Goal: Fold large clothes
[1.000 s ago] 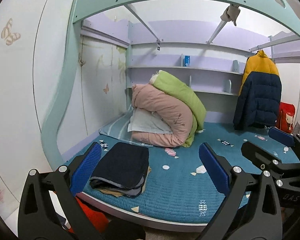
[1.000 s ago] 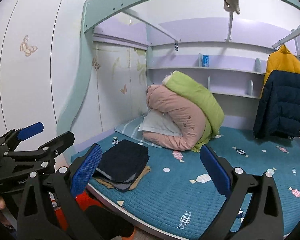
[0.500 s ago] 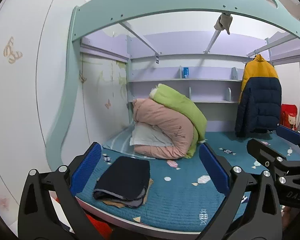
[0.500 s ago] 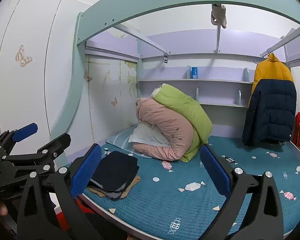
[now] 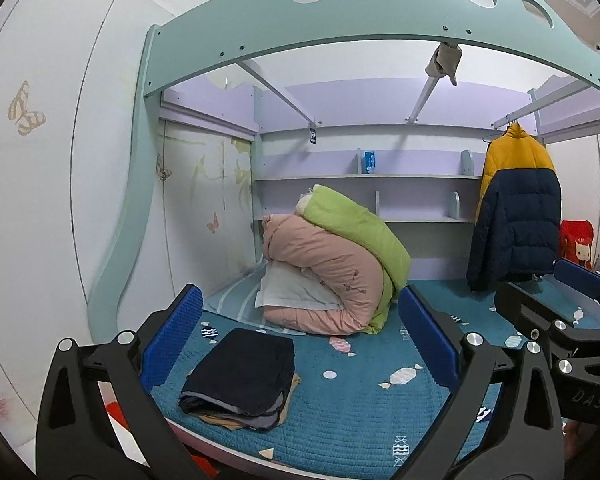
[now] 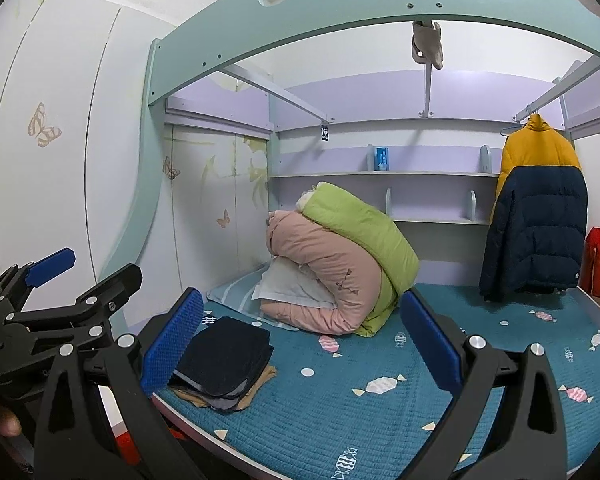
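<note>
A stack of folded clothes, dark navy on top with grey and tan beneath (image 5: 242, 380) (image 6: 224, 362), lies at the near left edge of the teal bed cover (image 5: 352, 408) (image 6: 380, 404). My left gripper (image 5: 300, 340) is open and empty, held off the bed's front edge. My right gripper (image 6: 300, 338) is open and empty too, beside it. The right gripper shows at the right of the left wrist view (image 5: 556, 320), and the left gripper at the left of the right wrist view (image 6: 60, 300).
A rolled pink and green quilt (image 5: 336, 272) (image 6: 340, 264) with a white pillow sits at the back of the bed. A yellow and navy puffer jacket (image 5: 516, 216) (image 6: 536, 216) hangs at the right. Shelves line the back wall. A teal bed frame arches overhead (image 5: 340, 20).
Both grippers have drawn back and tilted upward from the bed; the bed and folded stack sit lower and smaller in view, and the arch with round holes has come into sight.
</note>
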`<state>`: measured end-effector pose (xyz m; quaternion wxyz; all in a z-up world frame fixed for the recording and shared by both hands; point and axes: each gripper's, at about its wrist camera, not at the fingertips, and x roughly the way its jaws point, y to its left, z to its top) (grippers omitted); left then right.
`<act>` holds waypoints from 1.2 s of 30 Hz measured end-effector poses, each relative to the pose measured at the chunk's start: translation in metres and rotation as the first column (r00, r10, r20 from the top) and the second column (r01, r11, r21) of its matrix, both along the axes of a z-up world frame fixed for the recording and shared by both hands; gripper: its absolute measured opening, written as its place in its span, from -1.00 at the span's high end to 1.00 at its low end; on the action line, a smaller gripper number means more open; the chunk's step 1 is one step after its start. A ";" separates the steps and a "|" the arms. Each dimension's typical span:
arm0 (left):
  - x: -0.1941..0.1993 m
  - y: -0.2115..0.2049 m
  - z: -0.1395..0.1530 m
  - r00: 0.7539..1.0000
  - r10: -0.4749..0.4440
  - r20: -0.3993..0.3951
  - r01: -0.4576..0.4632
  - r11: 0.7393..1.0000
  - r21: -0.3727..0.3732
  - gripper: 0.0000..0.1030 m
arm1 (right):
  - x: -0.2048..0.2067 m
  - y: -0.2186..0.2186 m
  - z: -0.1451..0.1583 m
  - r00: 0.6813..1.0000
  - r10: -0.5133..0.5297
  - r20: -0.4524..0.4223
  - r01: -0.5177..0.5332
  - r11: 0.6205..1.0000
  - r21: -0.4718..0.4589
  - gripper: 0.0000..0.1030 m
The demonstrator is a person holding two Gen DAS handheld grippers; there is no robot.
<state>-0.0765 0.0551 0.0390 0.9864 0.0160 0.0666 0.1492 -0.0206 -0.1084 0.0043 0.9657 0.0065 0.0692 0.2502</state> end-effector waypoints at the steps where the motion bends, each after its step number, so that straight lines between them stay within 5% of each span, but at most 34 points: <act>1: 0.000 0.000 0.000 1.000 -0.005 0.000 0.005 1.000 -0.003 -0.91 | 0.001 -0.001 0.000 1.000 0.006 0.001 -0.006 1.000 0.001 -0.85; 36: 0.013 0.003 -0.006 1.000 -0.002 -0.013 0.002 1.000 -0.010 -0.91 | 0.015 0.010 -0.002 0.999 0.004 -0.046 -0.004 1.000 -0.009 -0.85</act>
